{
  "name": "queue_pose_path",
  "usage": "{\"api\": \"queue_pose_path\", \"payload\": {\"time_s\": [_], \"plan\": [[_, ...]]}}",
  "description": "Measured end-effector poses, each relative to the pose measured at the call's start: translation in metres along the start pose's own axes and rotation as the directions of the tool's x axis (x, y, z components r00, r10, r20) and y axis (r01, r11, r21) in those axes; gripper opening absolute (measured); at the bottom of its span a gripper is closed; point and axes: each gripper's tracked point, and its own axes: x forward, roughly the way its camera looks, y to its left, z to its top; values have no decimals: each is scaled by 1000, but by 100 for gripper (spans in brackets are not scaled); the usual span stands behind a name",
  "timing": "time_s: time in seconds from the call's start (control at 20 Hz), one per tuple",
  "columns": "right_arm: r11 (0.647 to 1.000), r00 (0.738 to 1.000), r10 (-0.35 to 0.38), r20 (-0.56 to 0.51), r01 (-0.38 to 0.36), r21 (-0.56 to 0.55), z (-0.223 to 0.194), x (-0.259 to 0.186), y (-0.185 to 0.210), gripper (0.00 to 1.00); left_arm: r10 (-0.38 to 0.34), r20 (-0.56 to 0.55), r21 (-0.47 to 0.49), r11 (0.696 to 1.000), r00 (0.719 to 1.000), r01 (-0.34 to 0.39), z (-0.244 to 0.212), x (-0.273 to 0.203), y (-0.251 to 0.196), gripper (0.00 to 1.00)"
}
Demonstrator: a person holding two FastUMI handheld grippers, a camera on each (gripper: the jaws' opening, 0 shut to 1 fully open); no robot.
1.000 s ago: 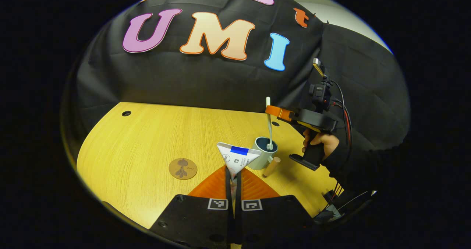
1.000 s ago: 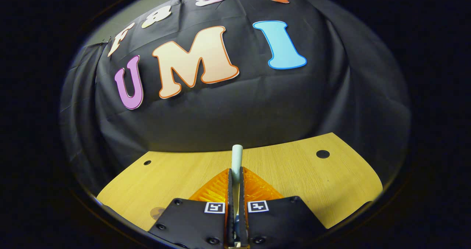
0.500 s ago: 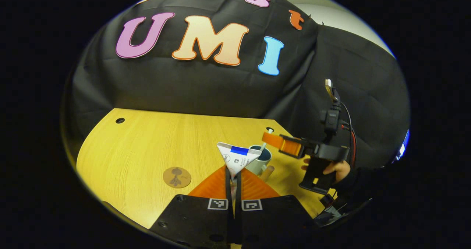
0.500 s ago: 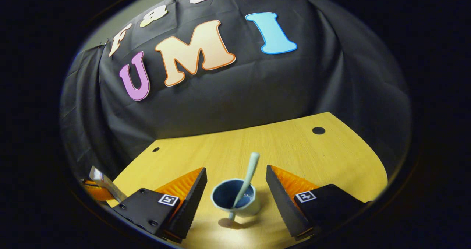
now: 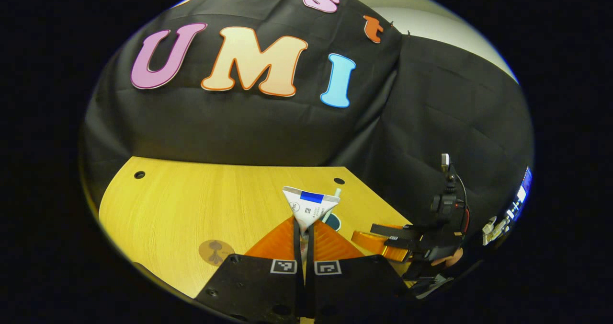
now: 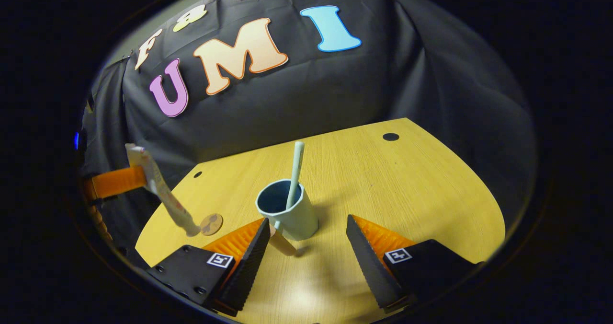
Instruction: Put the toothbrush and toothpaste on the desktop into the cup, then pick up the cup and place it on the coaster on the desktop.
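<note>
The left gripper (image 5: 302, 228) is closed on the white toothpaste tube with a blue band (image 5: 310, 207), held upright. In the left gripper view the pale blue-green cup (image 6: 287, 212) lies just behind the tube, at about 1 o'clock, already holding the mint toothbrush (image 6: 294, 170), which stands nearly upright. The right gripper (image 6: 306, 247) is wide open and empty, with the cup at 11 o'clock. The round brown coaster (image 5: 216, 252) lies at 9 o'clock on the wooden desktop (image 5: 191, 199).

The right gripper (image 6: 306, 257) has black plates bearing square white-bordered markers and round screws. Across on the left gripper (image 5: 303, 233), ribbed fingers (image 5: 278, 242) meet similar marked plates.
</note>
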Motion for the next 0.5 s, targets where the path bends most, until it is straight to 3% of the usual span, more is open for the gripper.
{"api": "queue_pose_path", "payload": {"time_s": [0.1, 0.25, 0.3, 0.5], "plan": [[1000, 1000, 1, -9, -1, -11, -6, -4, 1, 99, -23, 6, 22, 1000, 1000, 23, 11, 16, -7, 0], [1000, 999, -13, -36, 12, -29, -17, -9, -1, 94, -56, 12, 45, 997, 998, 55, 18, 34, -18, 0], [999, 999, -16, -49, 14, -32, -21, -10, -1, 99, -65, 10, 49, 997, 998, 64, 18, 38, -22, 0], [999, 998, -16, -67, 13, -49, -32, -18, 2, 99, -101, 16, 62, 993, 995, 100, 23, 62, -35, 0]]}}
